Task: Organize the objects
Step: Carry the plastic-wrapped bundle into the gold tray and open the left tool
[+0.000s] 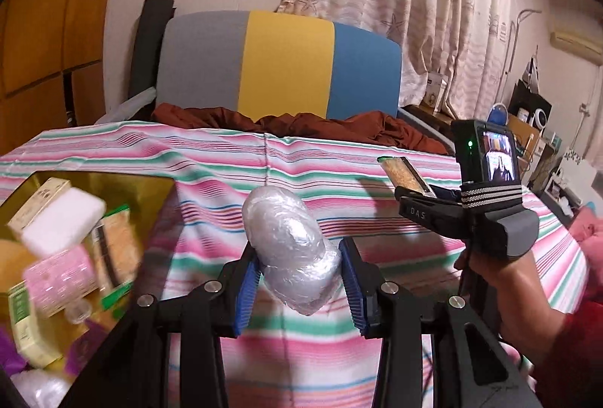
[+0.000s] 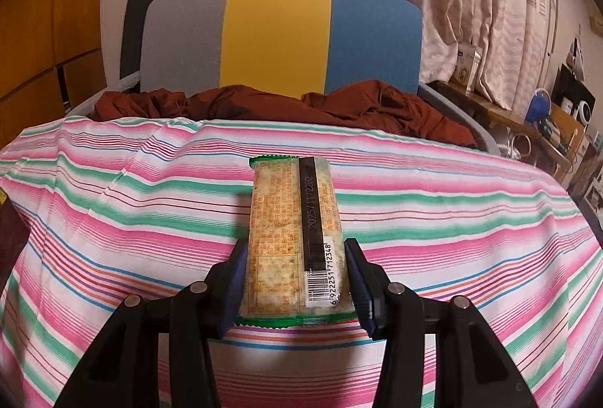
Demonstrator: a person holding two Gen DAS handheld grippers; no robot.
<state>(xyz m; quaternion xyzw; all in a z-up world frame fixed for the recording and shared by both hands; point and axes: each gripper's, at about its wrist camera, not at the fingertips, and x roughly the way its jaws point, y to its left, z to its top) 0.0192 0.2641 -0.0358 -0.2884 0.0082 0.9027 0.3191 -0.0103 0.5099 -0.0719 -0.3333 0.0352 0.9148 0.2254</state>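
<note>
Left gripper (image 1: pixel 299 289) clamps plastic-wrapped bundle (image 1: pixel 290 253) between pads; right gripper (image 2: pixel 297 280) clamps cracker packet (image 2: pixel 292 231)

Box (image 1: pixel 81 178) of packets at table's (image 1: pixel 211 159) left edge; wrapped bundle (image 1: pixel 290 249) mid-table, cracker pack (image 2: pixel 294 238) to its right; chair (image 1: pixel 279 65) with crumpled cloth (image 1: pixel 301 123) behind far edge.

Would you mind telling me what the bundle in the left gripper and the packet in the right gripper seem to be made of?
Bundle: looks like clear plastic film wound in layers; glossy, crinkled, silvery highlights. Its contents are hidden.
Packet: apparently thin printed plastic wrapper; slight sheen, green crimped ends, barcode and date print. A speckled cracker seems to show through.
</note>
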